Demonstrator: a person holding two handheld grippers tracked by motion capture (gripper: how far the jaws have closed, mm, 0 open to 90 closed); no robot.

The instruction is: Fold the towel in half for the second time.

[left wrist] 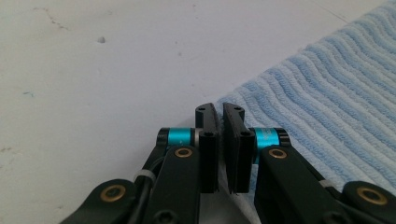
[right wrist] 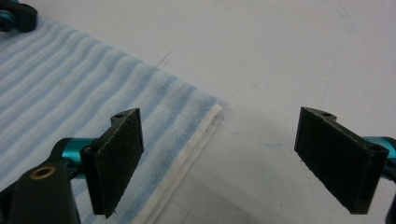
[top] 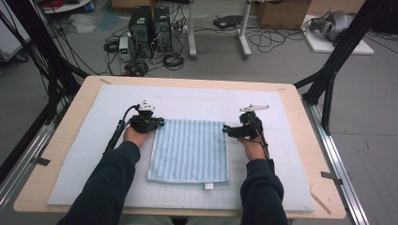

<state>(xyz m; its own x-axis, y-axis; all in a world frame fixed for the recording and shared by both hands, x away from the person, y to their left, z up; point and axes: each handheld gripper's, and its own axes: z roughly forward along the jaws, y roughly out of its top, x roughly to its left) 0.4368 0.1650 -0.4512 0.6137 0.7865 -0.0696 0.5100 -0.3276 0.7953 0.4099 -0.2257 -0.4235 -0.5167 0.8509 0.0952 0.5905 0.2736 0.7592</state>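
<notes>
Pale blue mat on wooden table: striped blue towel lies flat at centre, left gripper and right gripper at its far corners. Left gripper view: jaws nearly together at towel's corner; grip unclear. Right gripper view: jaws wide apart over towel's white-hemmed corner, holding nothing.

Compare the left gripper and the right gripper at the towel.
The left gripper has its jaws nearly closed at the blue striped towel's far left corner; the right gripper stands wide open around the far right corner, not pinching it. Both are black with teal fittings.
</notes>
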